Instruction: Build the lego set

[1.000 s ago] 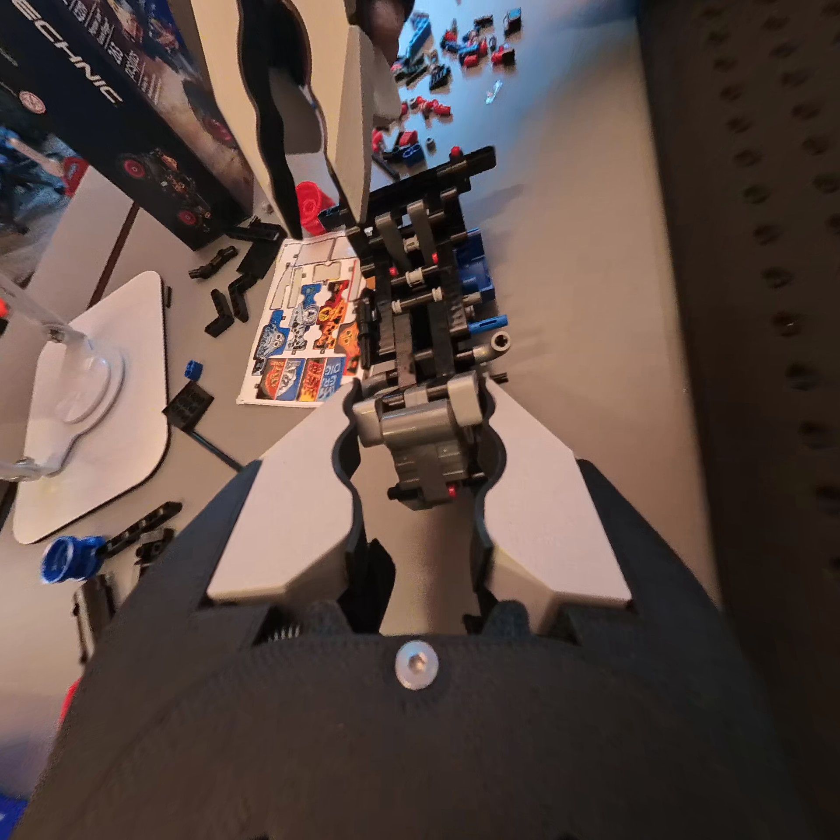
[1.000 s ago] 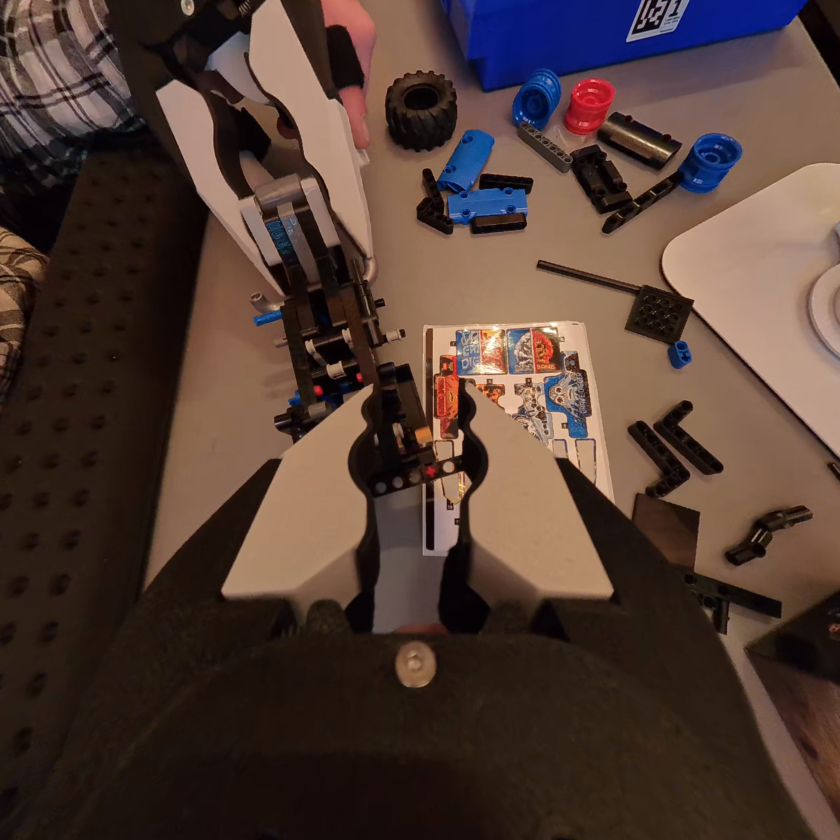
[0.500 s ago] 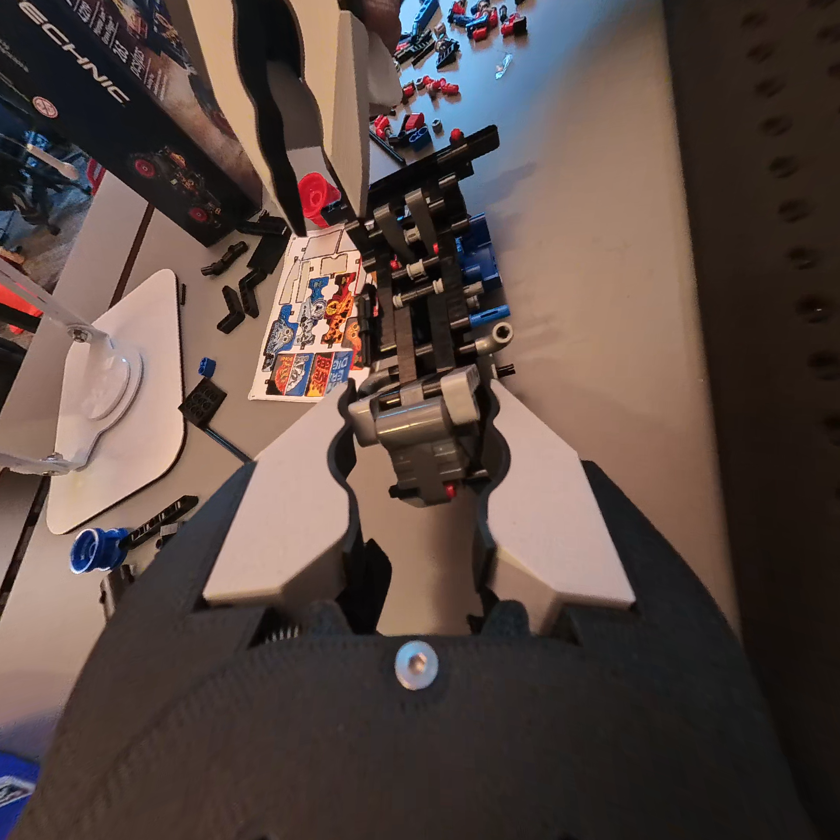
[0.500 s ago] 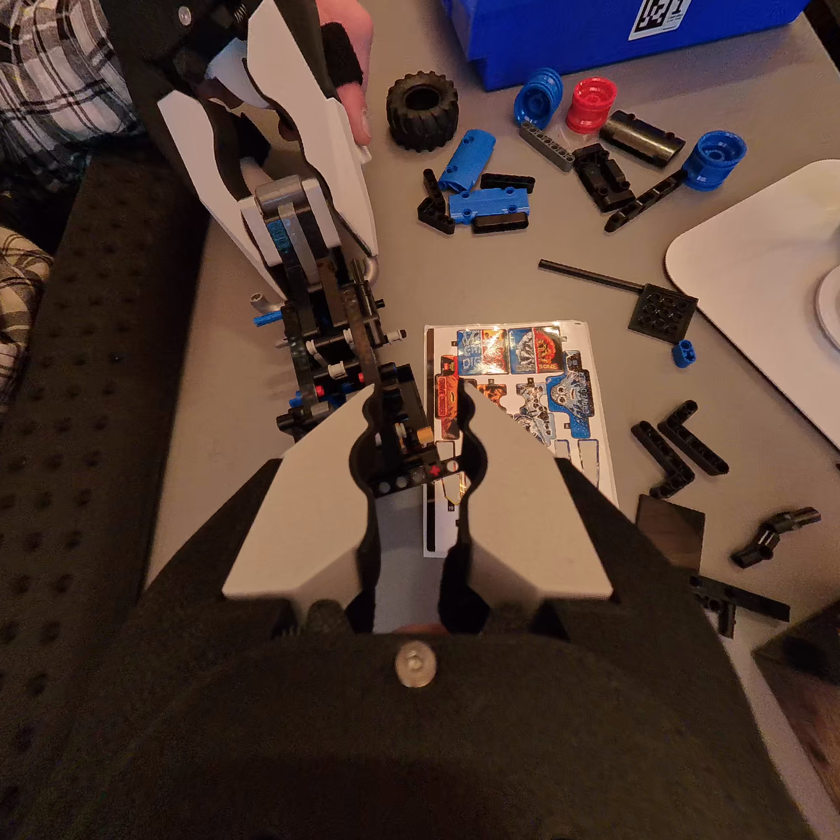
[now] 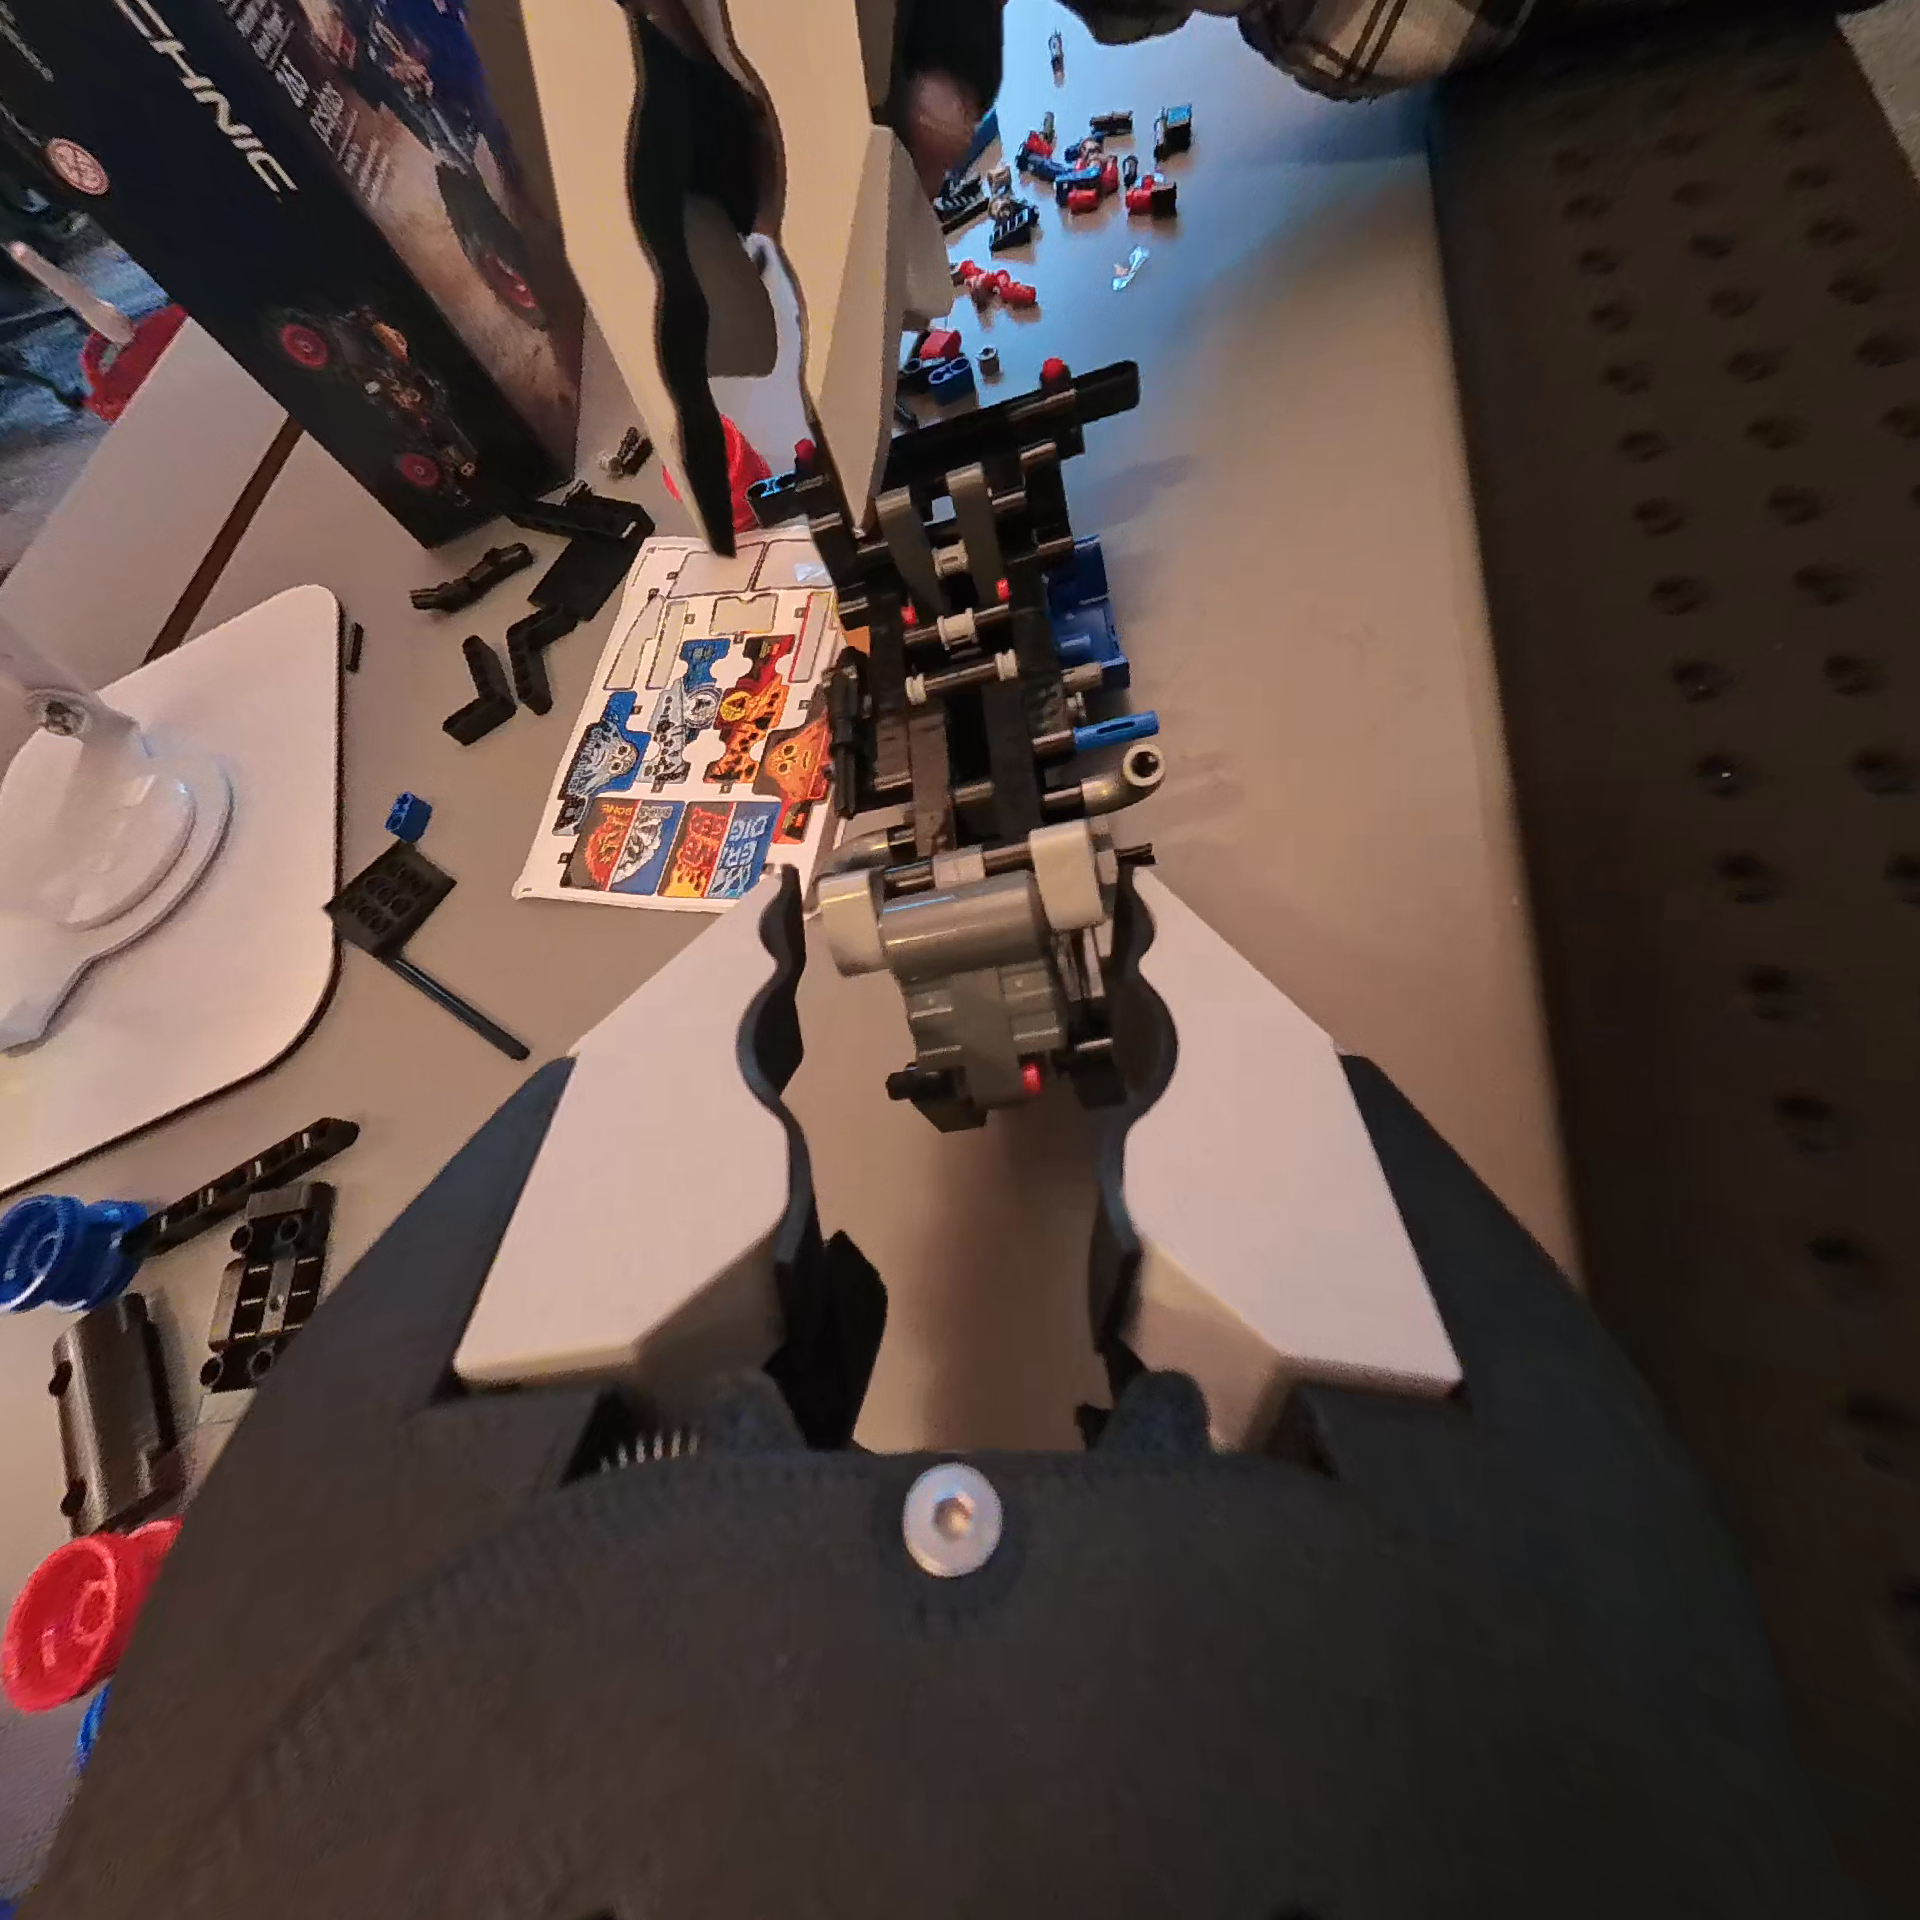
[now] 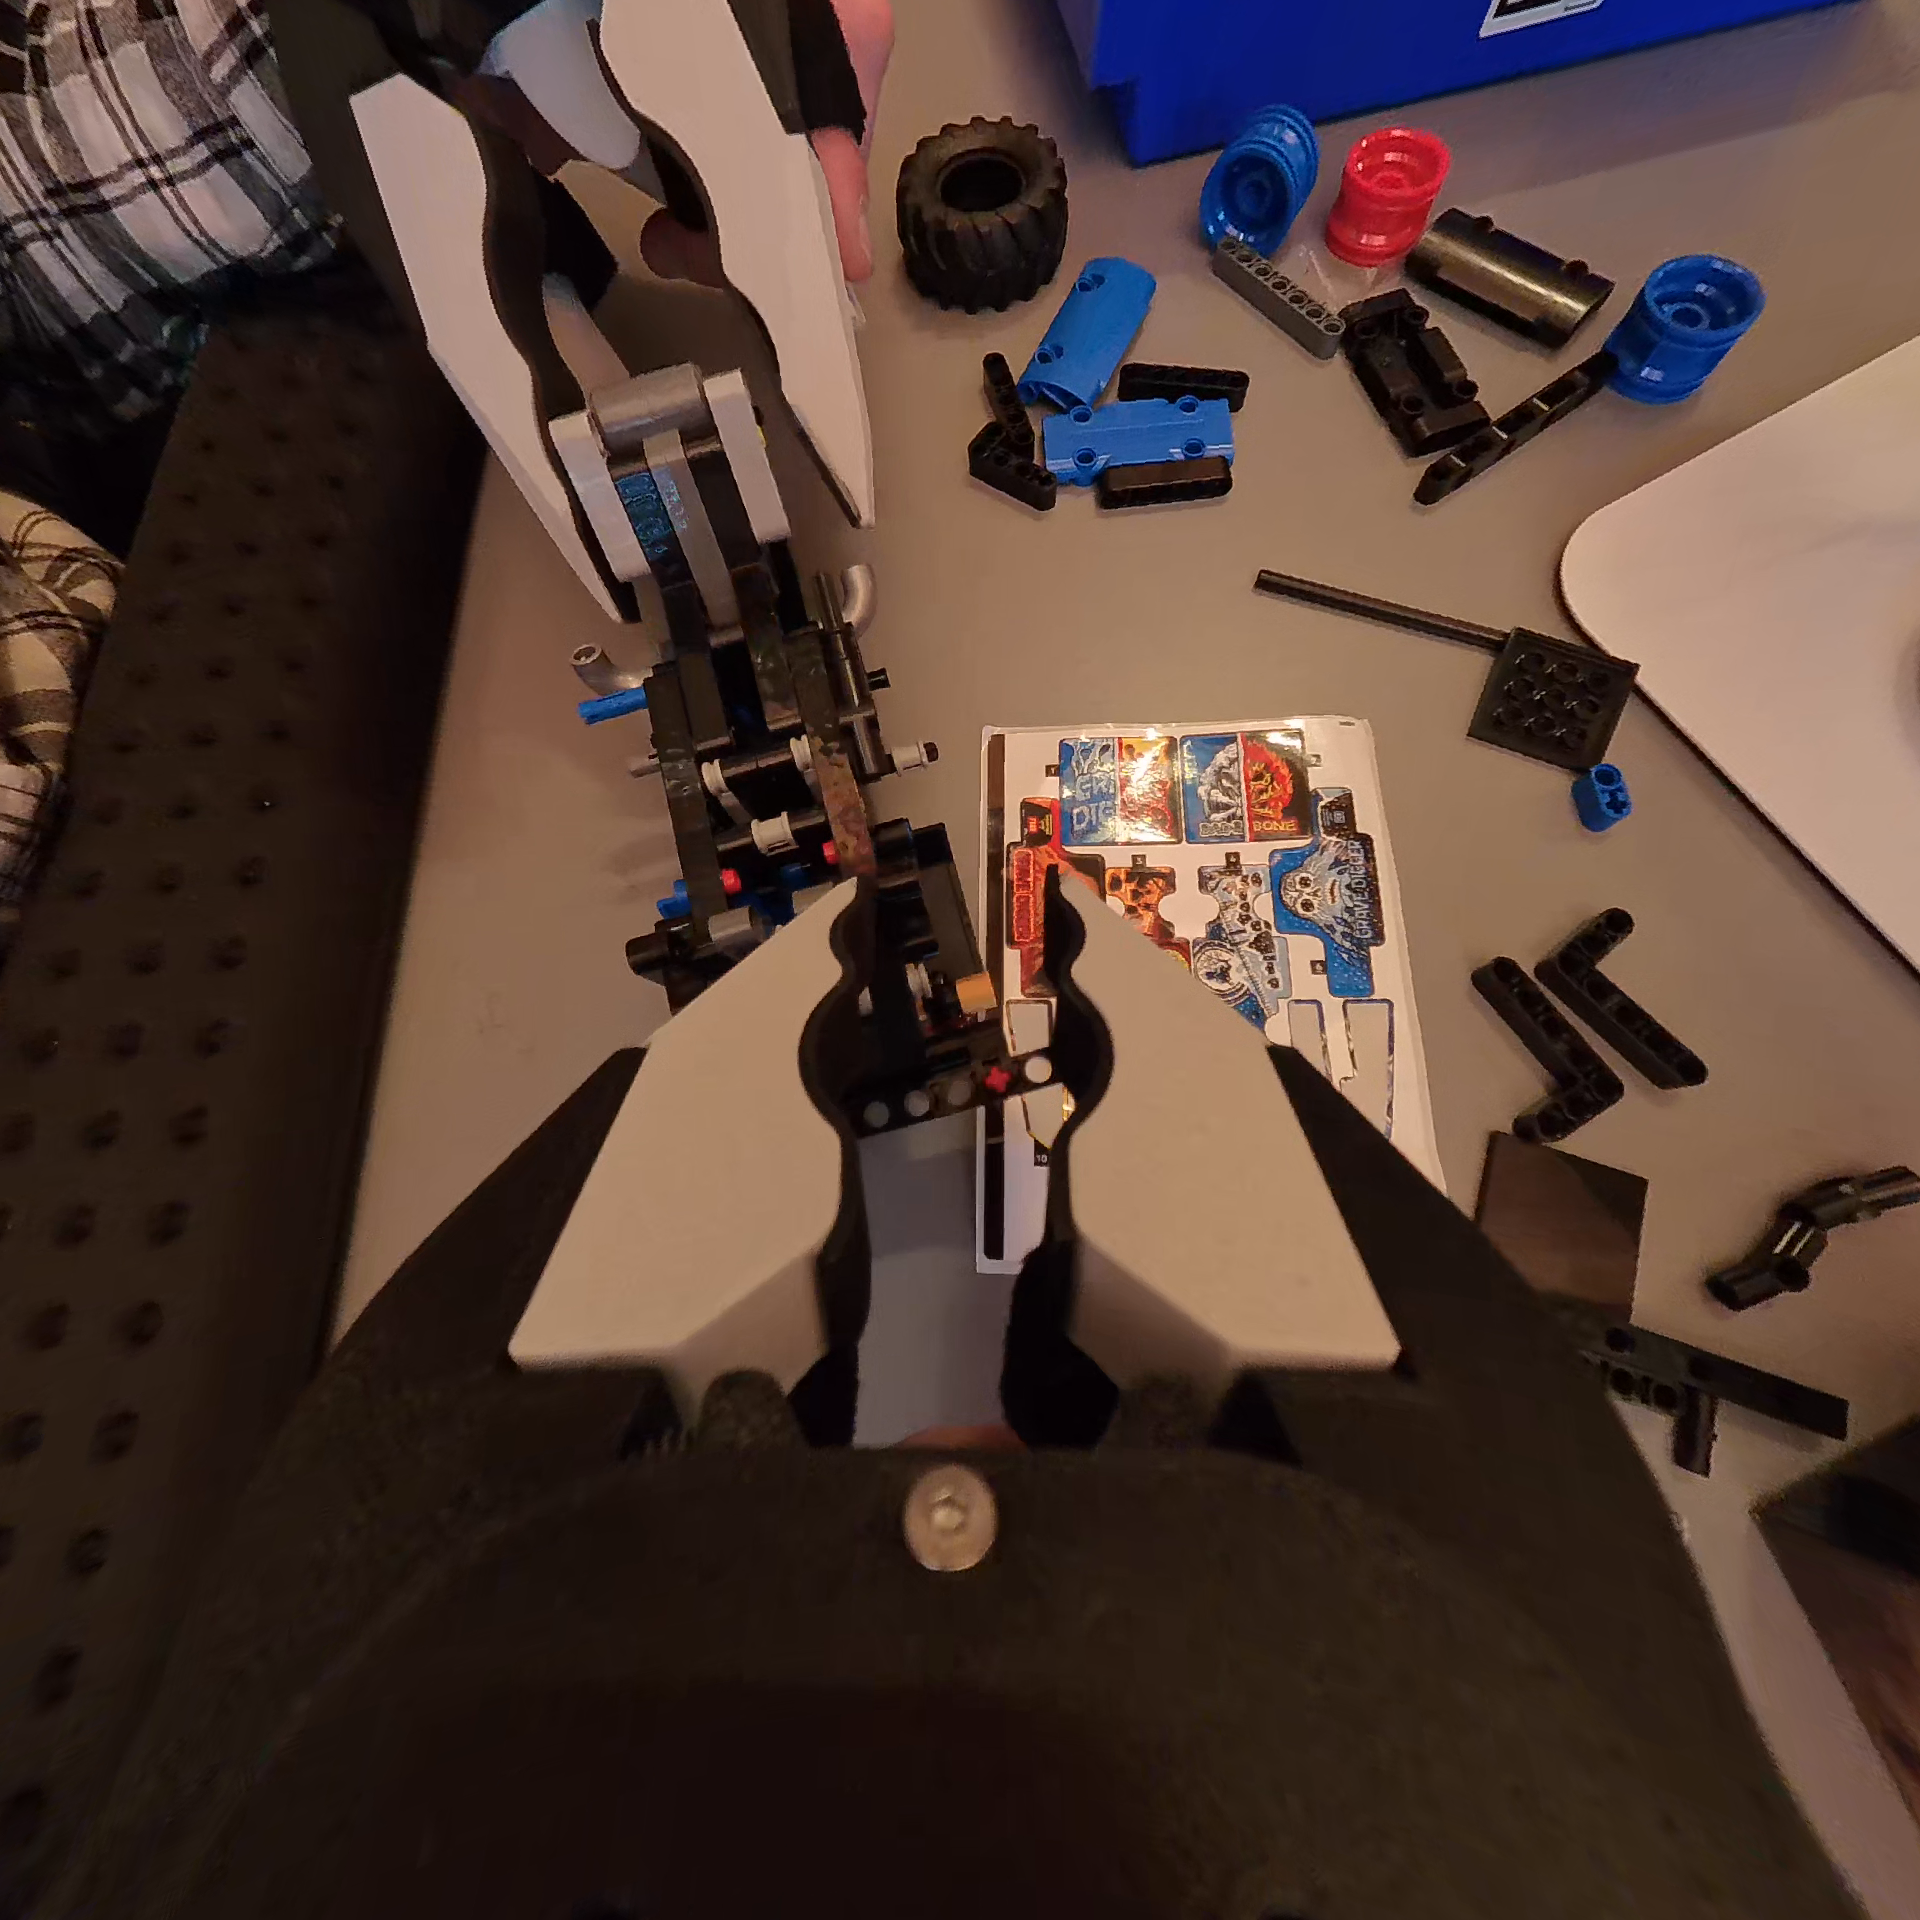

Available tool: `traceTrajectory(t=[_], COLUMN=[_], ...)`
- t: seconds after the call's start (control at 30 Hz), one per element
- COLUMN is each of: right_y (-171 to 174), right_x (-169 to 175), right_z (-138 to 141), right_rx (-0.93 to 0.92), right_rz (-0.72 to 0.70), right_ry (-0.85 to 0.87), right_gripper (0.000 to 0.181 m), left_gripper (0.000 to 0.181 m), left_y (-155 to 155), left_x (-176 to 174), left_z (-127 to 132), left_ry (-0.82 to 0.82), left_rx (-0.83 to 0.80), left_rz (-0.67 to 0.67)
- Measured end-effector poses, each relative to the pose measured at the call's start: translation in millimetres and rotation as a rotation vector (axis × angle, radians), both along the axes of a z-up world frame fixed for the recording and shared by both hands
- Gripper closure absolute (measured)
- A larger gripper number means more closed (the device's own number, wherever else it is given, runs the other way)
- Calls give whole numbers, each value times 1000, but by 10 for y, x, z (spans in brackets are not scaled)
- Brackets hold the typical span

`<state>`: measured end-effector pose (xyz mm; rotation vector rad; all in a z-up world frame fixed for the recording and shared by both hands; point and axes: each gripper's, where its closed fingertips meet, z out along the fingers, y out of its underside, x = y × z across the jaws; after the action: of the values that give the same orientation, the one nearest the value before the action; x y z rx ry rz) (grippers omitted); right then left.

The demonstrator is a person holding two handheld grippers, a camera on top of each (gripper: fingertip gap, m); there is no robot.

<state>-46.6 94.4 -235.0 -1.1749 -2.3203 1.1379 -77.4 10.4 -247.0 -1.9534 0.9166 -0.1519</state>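
A long black, grey and blue lego chassis lies along the table edge, also seen in the right wrist view. My left gripper sits around its grey end with the jaws slightly parted. The block touches the right finger, and a thin gap shows at the left finger. My right gripper is shut on the chassis's black end, with a holed beam across its pads. Each gripper shows in the other's view: the right gripper and the left gripper.
A sticker sheet lies beside the chassis. A black tire, blue wheels, a red wheel and loose beams lie near a blue bin. There is also a set box, a white stand base and a dark perforated mat.
My left jaws have widened a little around the grey end, leaving a small gap on one side. The right gripper keeps its hold. The chassis stays in about the same place.
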Motion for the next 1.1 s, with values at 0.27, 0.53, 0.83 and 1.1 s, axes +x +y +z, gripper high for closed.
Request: traceTrajectory(t=[0.27, 0.53, 0.83, 1.1], right_y=[-17, -16, -1, -1], right_x=[-2, -12, -15, -18], right_z=[-18, -31, -48, -55], right_rx=[-2, -17, -44, -63], right_rz=[7, 6, 5, 7], right_ry=[-4, -5, -9, -15], right_gripper=[152, 151, 150, 150], left_gripper=[127, 127, 124, 128], left_y=[-12, -22, -20, -37], left_x=[-18, 26, 31, 23], left_z=[-23, 36, 63, 39], left_ry=[-27, -59, -124, -143], left_rx=[-17, -24, -44, -71], left_rz=[-4, -13, -4, 0])
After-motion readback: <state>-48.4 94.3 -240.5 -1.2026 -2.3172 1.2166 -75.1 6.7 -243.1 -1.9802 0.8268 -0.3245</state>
